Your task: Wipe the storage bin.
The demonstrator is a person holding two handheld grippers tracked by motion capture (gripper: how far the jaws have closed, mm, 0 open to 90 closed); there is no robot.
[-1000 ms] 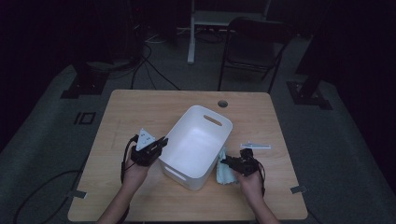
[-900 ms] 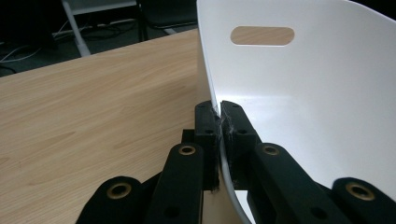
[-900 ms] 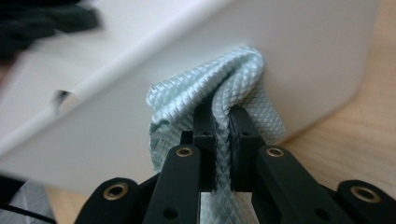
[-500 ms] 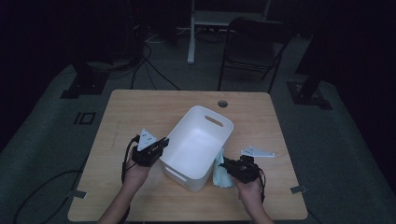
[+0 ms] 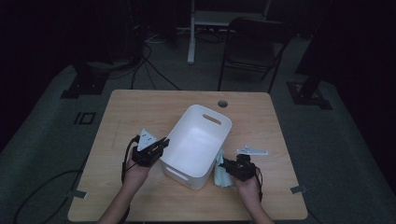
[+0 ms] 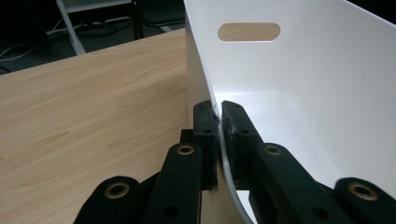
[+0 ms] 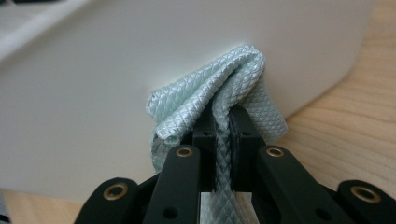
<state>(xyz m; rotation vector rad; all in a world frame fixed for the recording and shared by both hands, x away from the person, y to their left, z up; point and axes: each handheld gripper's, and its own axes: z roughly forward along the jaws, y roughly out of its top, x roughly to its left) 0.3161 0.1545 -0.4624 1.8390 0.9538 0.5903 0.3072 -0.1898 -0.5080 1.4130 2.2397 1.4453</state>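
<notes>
high view: your left gripper (image 5: 161, 143) clamped the rim of the white bin (image 5: 198, 142) at mid-table (image 5: 140, 107), while your right gripper (image 5: 227, 166) held a pale cloth (image 5: 219, 171) against the bin's outer wall.

left gripper view: the jaws pinched only the thin rim (image 6: 219, 119); a hard wipe could have slid or tipped the bin.

right gripper view: the jaws gripped a bunched fold of the cloth (image 7: 219, 93); dragged, it might have slipped free.
</notes>
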